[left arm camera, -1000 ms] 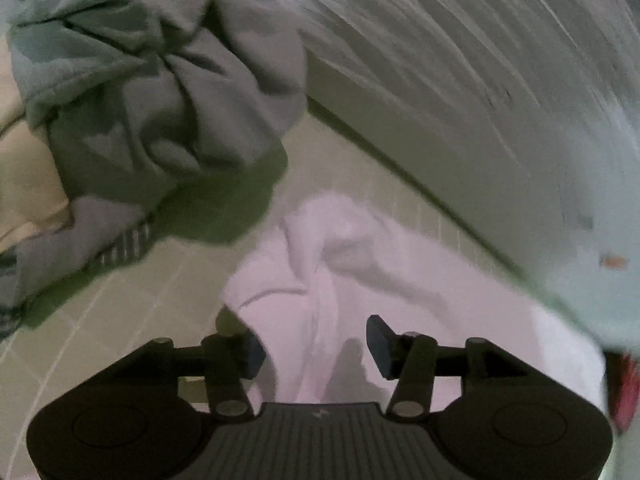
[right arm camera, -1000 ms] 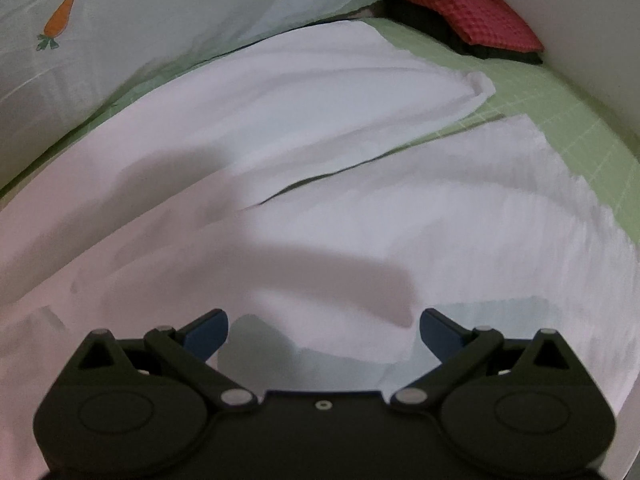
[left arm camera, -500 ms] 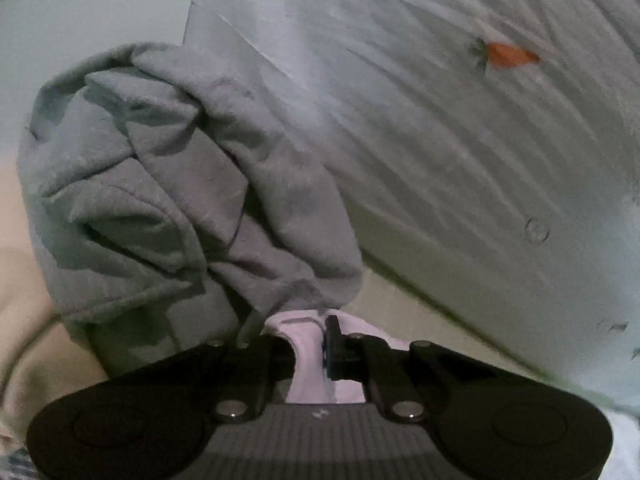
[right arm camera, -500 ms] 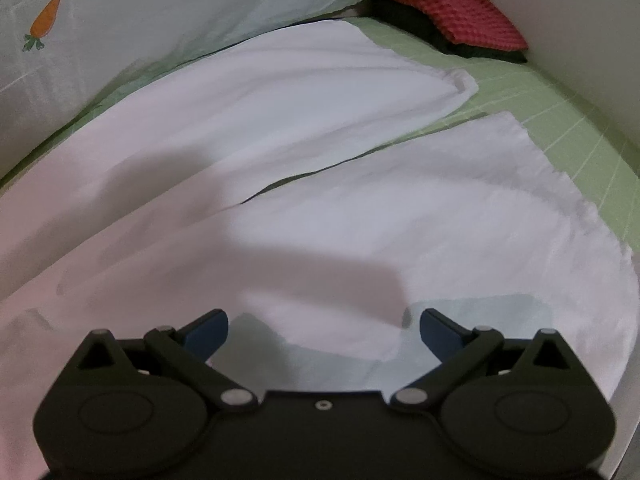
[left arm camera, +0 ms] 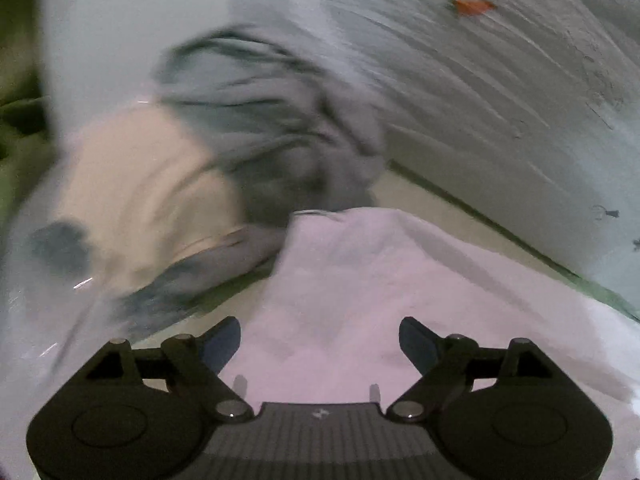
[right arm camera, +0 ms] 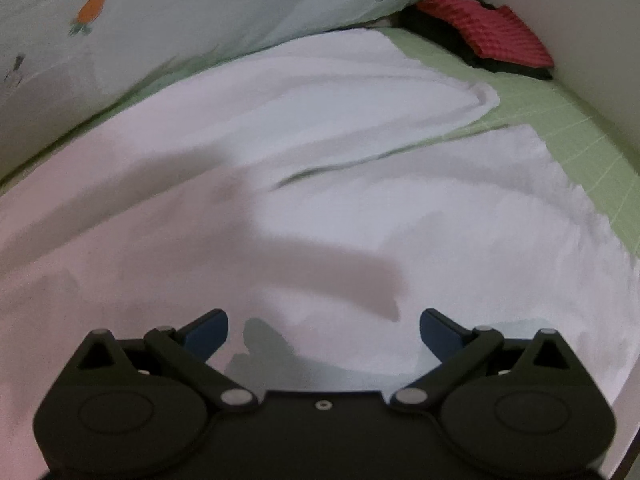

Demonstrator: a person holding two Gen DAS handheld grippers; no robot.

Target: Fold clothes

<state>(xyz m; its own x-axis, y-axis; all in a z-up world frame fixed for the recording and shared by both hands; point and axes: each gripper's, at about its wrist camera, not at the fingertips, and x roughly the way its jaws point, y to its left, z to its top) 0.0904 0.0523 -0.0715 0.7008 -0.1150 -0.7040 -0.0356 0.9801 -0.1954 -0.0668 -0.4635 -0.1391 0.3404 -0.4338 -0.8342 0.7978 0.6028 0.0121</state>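
Note:
A white garment [right arm camera: 340, 160] lies spread over the green checked sheet [right arm camera: 560, 128], its two long legs reaching toward the far right. In the left wrist view its other end [left arm camera: 380, 272] rises in a soft fold just ahead of my left gripper [left arm camera: 320, 346]. That gripper's jaws are opening and stand wide, with white cloth below them but nothing pinched. My right gripper [right arm camera: 324, 334] hovers open over the middle of the garment, and its shadow falls on the cloth.
A blurred heap of grey clothes [left arm camera: 280, 140] and a cream piece [left arm camera: 140, 184] lies to the left of the white garment. A pale pillow with a carrot print [right arm camera: 94, 8] runs along the back. Red and black folded clothes [right arm camera: 488, 28] sit in the far right corner.
My left gripper shut on the white cloth's end near the grey heap, then let go and pulled back, jaws now wide. The right gripper stayed open and barely shifted.

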